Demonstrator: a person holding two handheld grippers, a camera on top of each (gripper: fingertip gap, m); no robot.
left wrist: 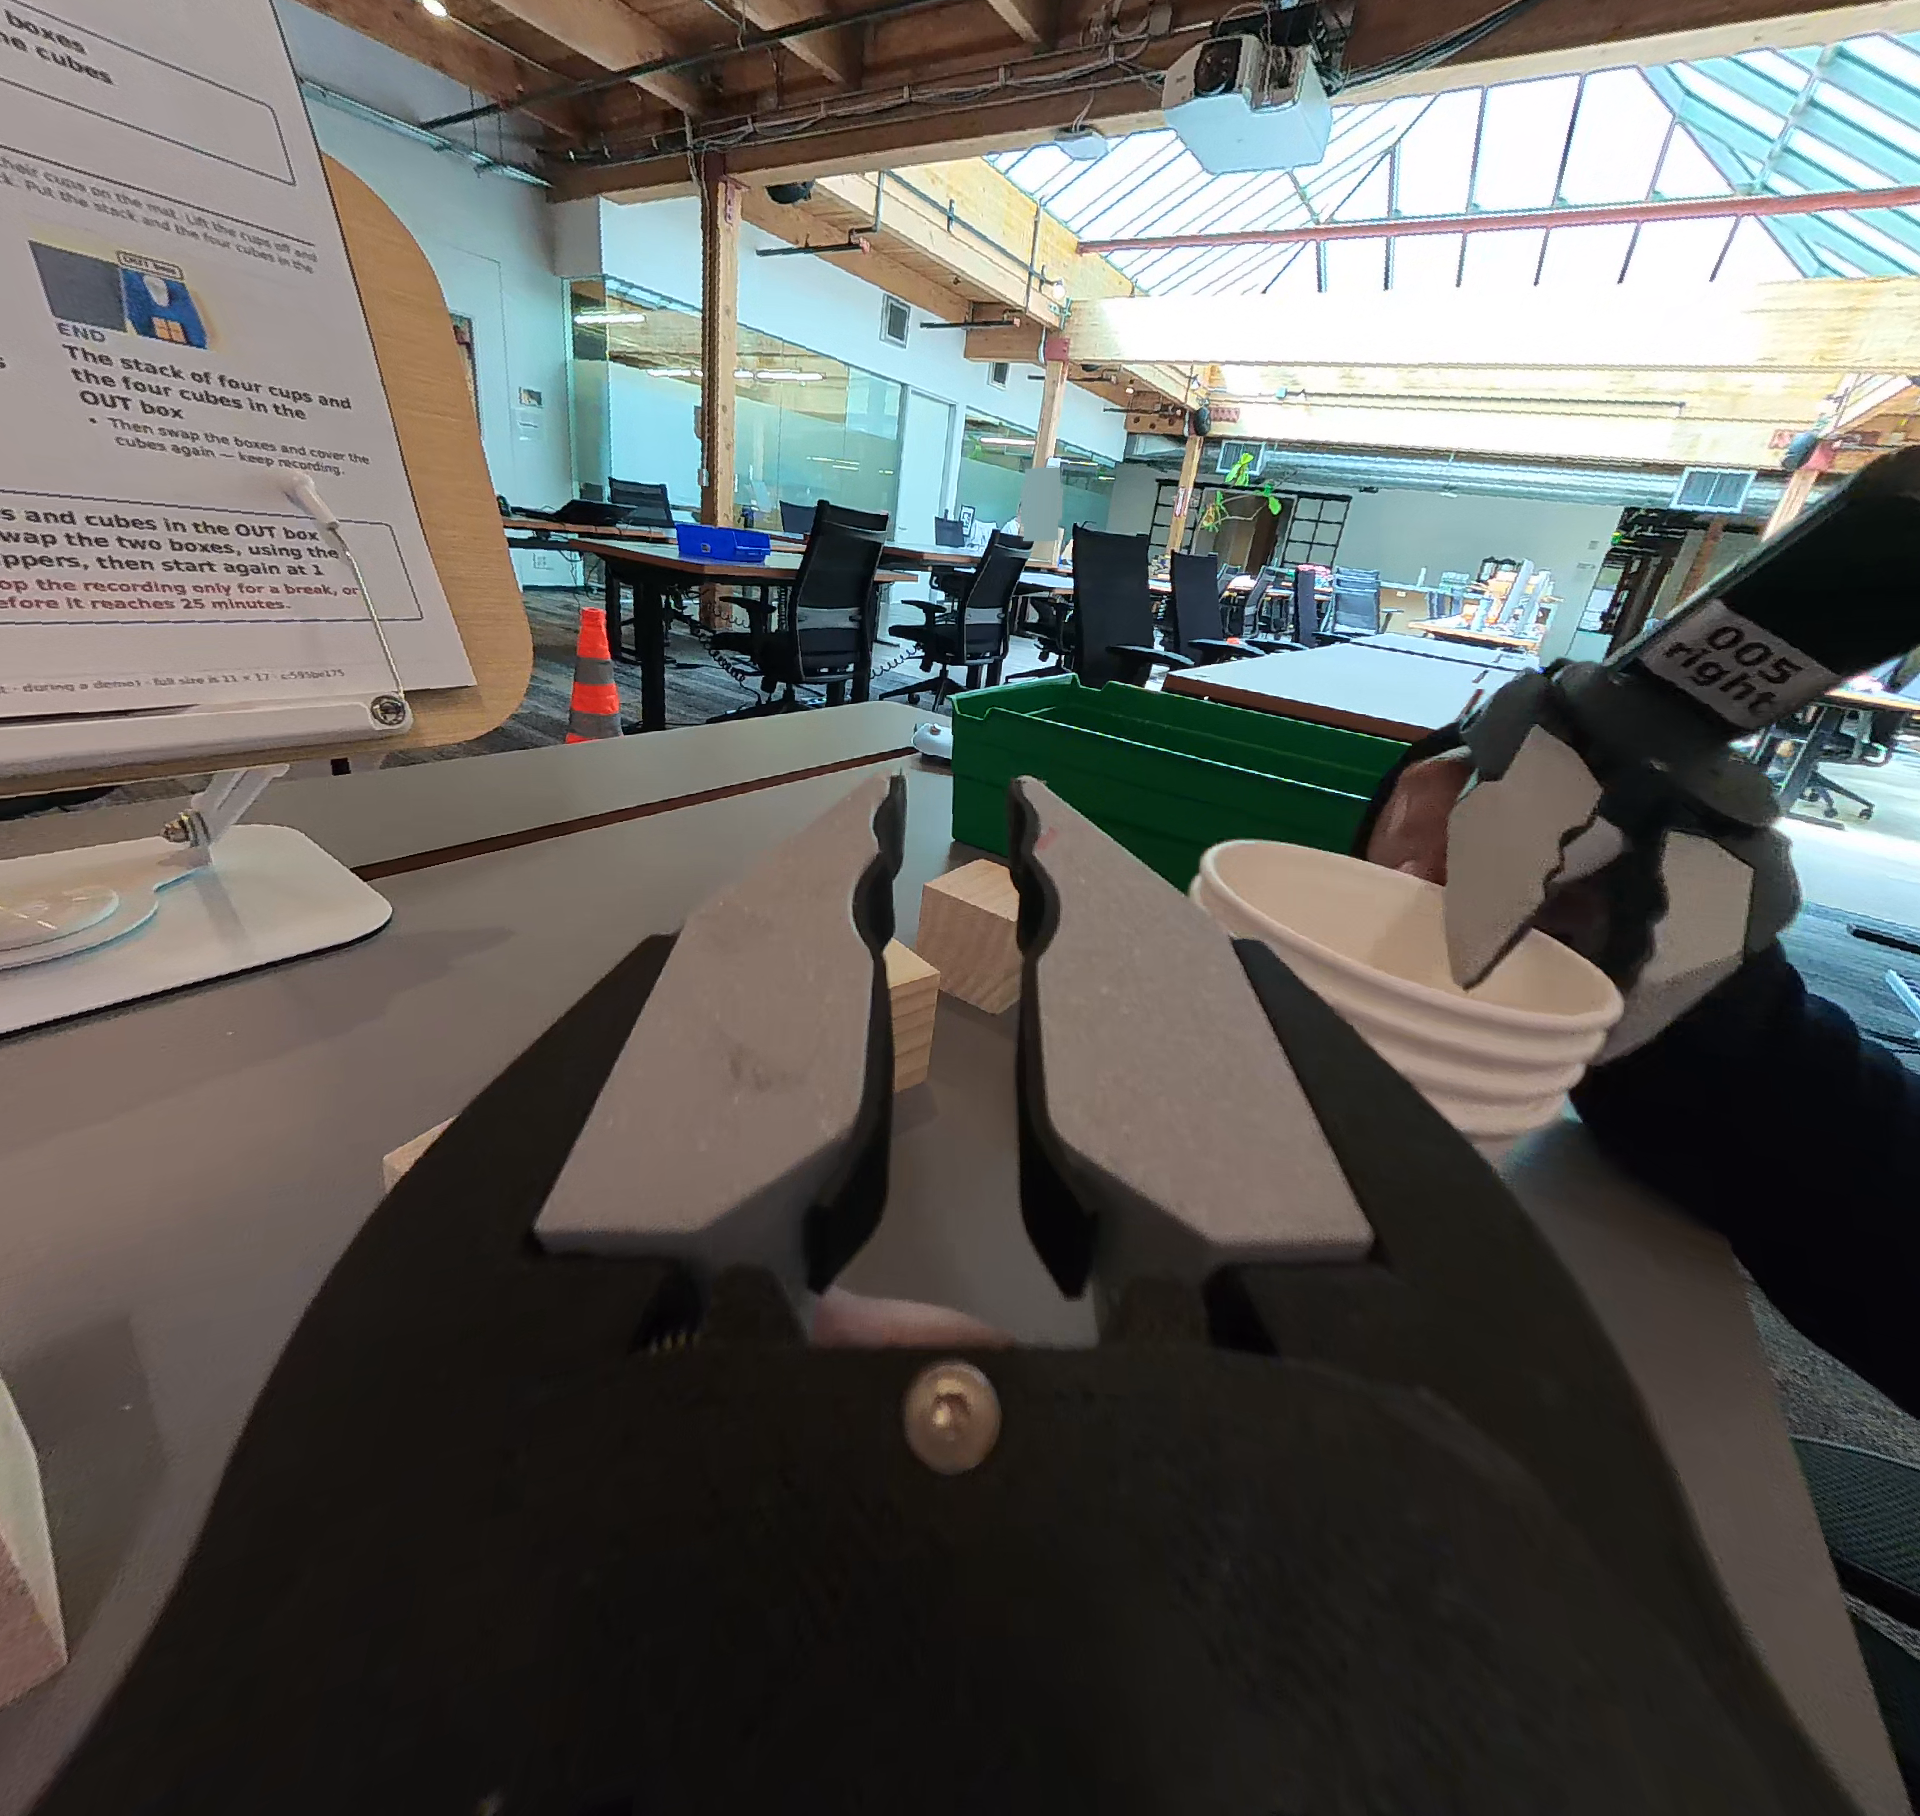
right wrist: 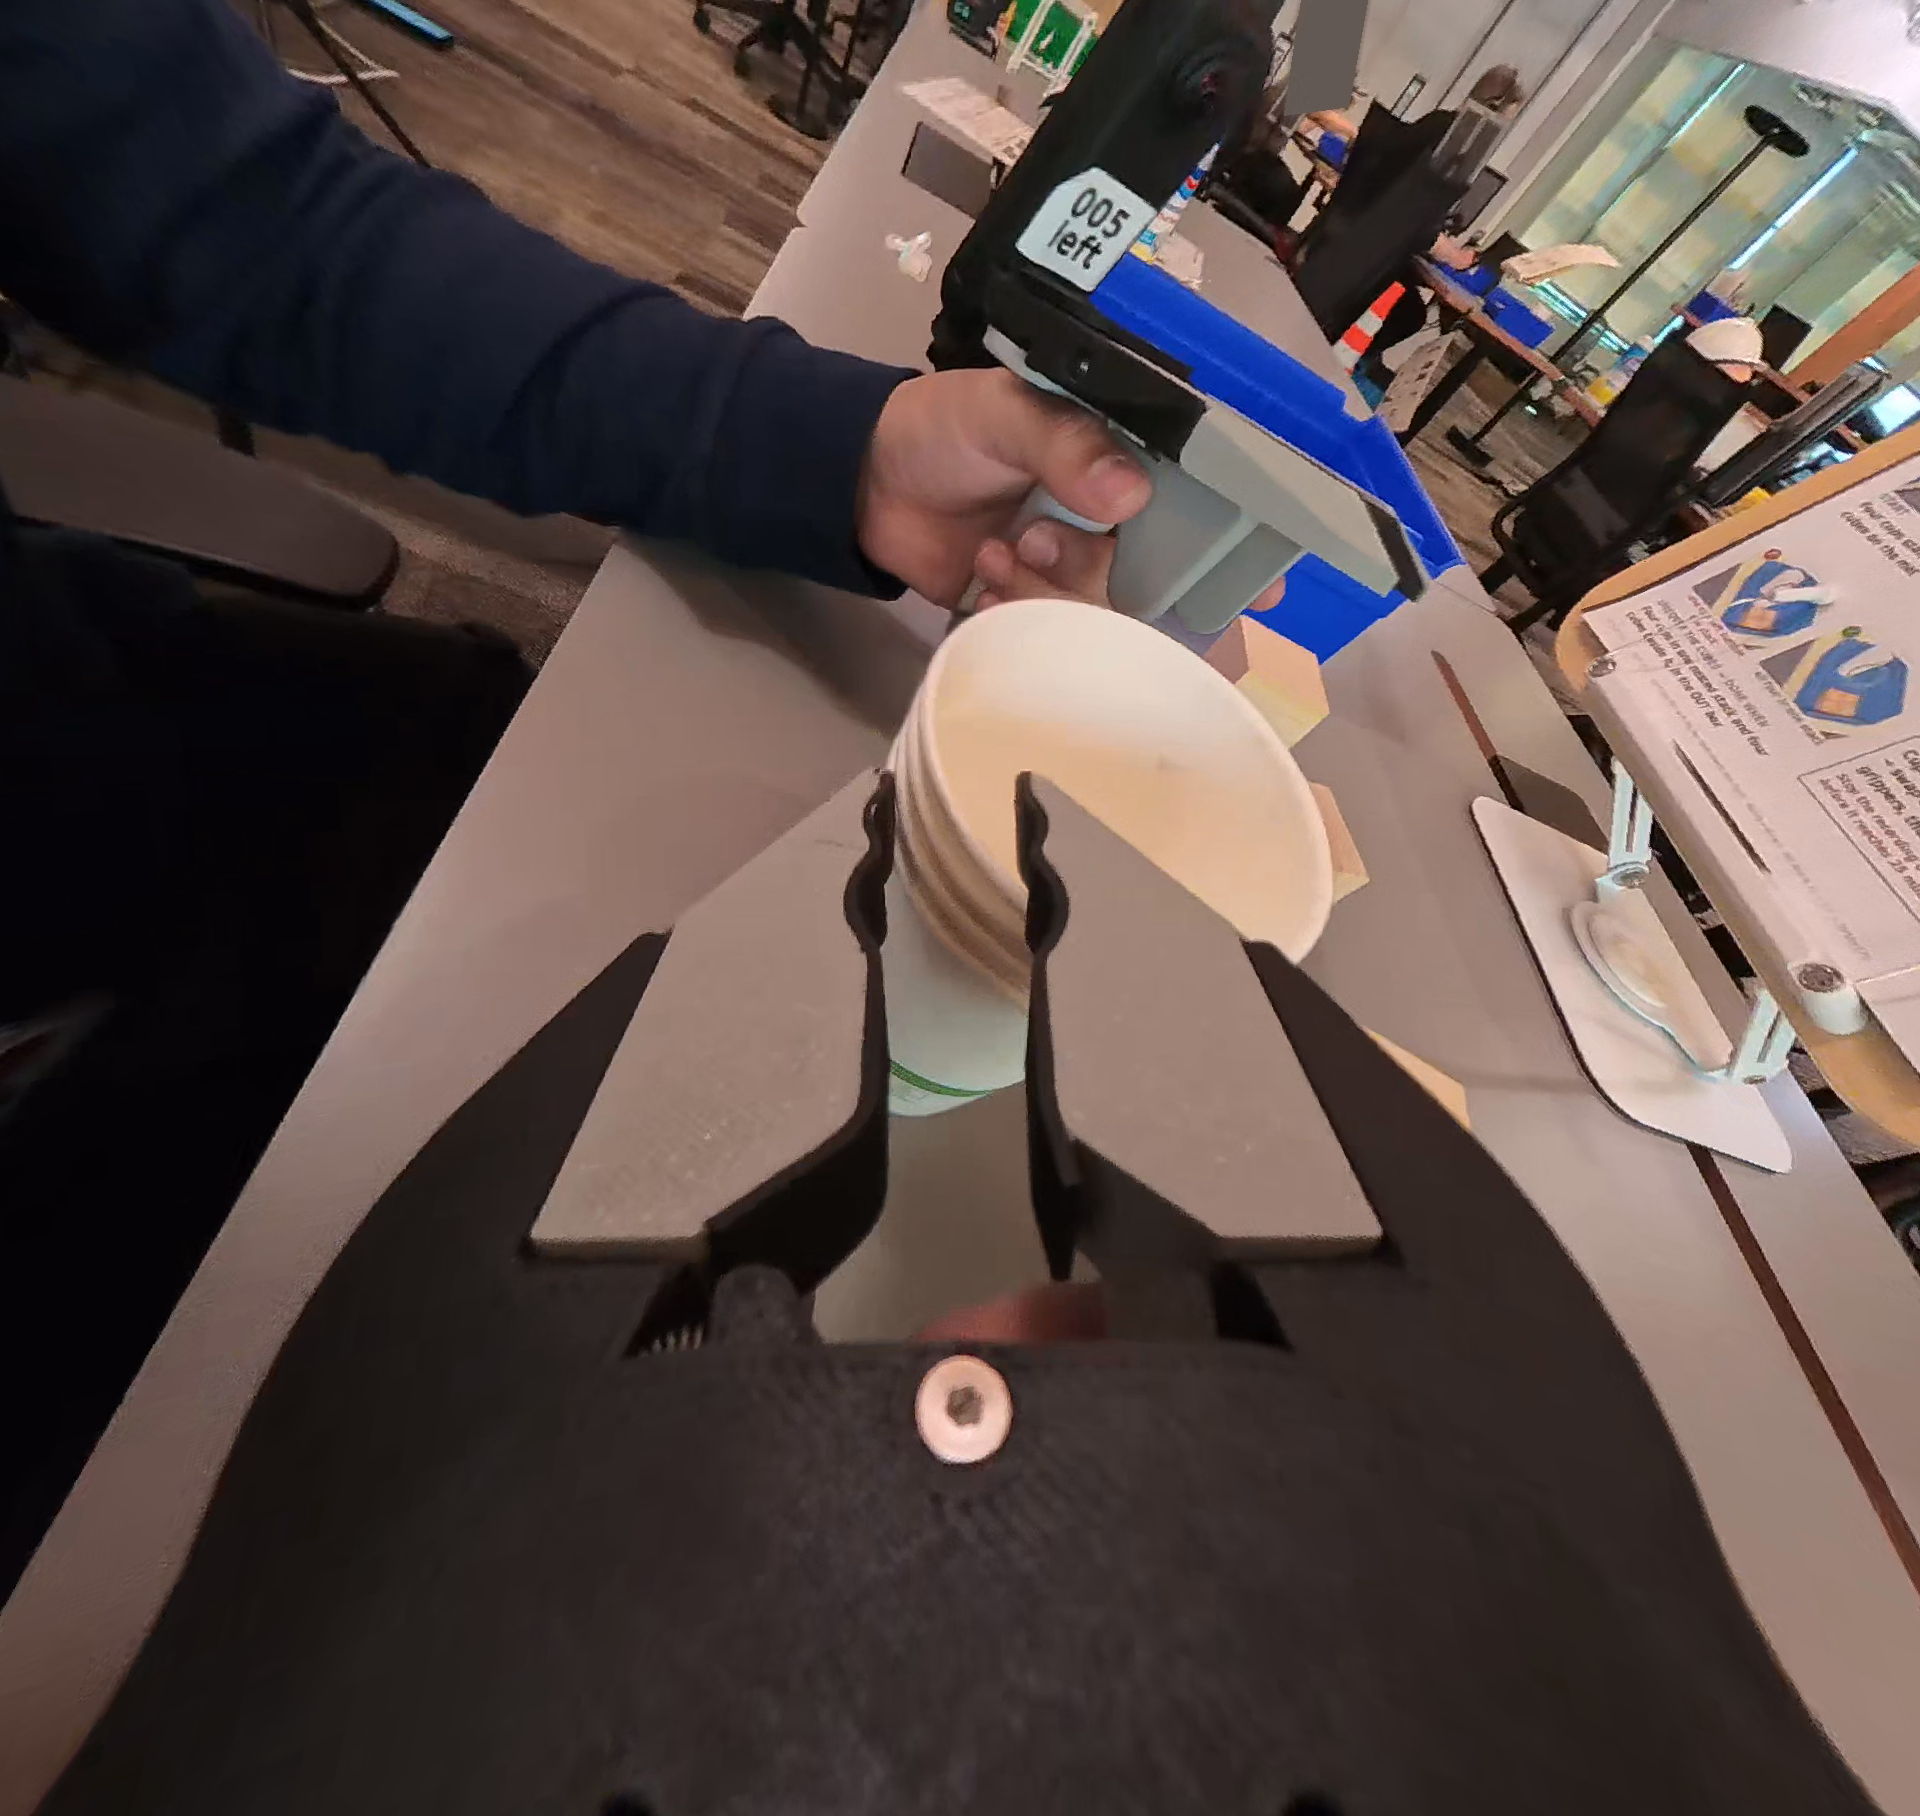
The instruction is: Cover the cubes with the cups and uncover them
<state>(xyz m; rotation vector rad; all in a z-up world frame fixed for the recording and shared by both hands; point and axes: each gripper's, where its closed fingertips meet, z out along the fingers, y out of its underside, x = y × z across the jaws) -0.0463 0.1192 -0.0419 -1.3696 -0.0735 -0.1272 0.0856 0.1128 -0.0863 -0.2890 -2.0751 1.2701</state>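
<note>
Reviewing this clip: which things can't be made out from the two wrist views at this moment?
- How many wooden cubes there are: the left gripper hides some in its view, the stack of paper cups in the right view.
- The cup stack's base: behind the right gripper.
- Inside of the green bin: camera too low.
- Blue bin: mostly behind the left gripper.

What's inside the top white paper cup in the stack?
The top white paper cup looks empty, though one finger of the right gripper dips inside, hiding part of the interior.
</note>
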